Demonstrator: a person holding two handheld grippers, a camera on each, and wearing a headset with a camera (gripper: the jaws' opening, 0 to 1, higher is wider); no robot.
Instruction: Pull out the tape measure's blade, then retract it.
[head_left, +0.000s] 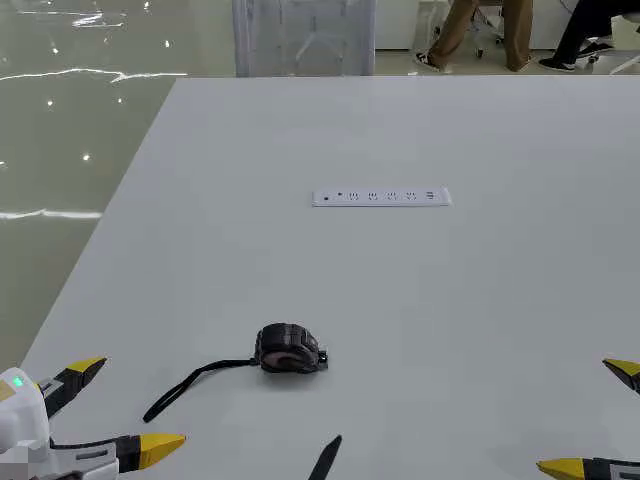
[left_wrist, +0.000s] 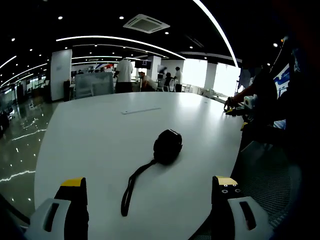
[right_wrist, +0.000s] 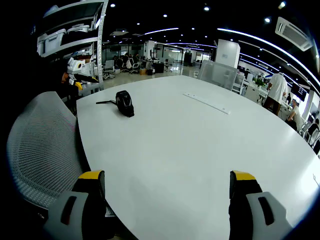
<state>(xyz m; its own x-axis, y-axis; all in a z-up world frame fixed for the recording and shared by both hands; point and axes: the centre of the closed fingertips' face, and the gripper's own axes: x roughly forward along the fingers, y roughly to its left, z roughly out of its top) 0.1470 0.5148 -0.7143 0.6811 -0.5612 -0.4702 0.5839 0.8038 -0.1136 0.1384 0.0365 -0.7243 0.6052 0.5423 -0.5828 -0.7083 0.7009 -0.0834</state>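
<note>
Tape measure (head_left: 290, 350): on our bench (head_left: 420, 300), near six o'clock in the head view, no blade drawn out. Left gripper (head_left: 125, 403) and right gripper (head_left: 590, 417): fingers spread, empty, apart from it. We judge nothing begun; pulling and retracting are both yet to do.

The bench (head_left: 500, 300) is looked down on from above its near edge in the head view and is viewed low across from the left and right ends of that edge in the two gripper views, the tape measure (head_left: 290, 350) and socket strip (head_left: 381, 197) being shared by all three.
</note>
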